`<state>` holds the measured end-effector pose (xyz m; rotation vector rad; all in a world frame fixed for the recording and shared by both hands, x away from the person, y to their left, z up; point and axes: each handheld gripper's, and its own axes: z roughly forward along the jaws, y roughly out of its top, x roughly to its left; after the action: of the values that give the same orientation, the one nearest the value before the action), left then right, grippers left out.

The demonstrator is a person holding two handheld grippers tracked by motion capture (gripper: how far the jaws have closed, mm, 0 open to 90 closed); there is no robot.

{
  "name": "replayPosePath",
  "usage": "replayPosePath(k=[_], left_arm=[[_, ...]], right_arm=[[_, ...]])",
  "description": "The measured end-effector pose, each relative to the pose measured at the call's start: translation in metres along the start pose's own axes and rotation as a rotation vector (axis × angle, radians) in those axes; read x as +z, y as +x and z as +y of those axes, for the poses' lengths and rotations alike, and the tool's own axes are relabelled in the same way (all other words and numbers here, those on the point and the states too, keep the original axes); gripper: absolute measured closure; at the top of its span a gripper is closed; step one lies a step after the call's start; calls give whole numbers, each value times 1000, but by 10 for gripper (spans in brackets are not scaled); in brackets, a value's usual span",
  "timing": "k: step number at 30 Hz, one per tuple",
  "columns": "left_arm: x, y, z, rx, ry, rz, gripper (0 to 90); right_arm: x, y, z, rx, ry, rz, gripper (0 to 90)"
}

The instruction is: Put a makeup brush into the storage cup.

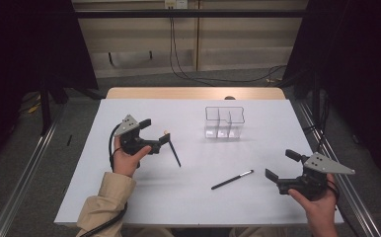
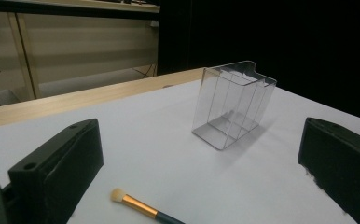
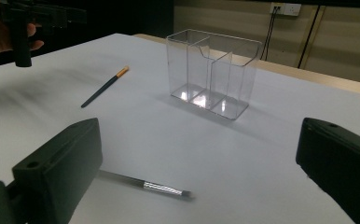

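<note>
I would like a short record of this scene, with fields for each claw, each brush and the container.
left claw: open, above the gold-ferrule brush, holding nothing
right claw: open, holding nothing, near the silver-ferrule brush
gold-ferrule brush: flat on the table, pale bristles, dark handle
silver-ferrule brush: flat on the table, in front of the organizer
clear organizer: upright, divided into compartments, empty
table: white surface

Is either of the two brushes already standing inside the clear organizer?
No, the clear organizer is empty; both brushes lie flat on the table.
</note>
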<state>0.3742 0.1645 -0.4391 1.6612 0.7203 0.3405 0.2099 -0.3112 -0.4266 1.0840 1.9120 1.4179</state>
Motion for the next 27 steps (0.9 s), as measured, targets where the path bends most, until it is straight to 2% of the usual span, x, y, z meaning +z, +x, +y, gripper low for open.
replayPosePath(k=[5,8,13,21,24,27], left_arm=[[7,1,-3,-12,-13,-4,0],[11,3,-5,-20,-5,12,0],[19,6,-8,-30,47,35,0],[26,10,-5,-48,99,62,0],[30,11,-3,-60,152,80,0],[32,11,-2,-74,167,83,0]], right_arm=[[0,0,0,-4,-11,4,1],[1,1,0,-6,-8,9,1],[2,1,0,-6,-3,11,1],[3,1,0,-11,-4,17,1],[3,1,0,-11,-4,20,1],[3,1,0,-9,-6,19,1]])
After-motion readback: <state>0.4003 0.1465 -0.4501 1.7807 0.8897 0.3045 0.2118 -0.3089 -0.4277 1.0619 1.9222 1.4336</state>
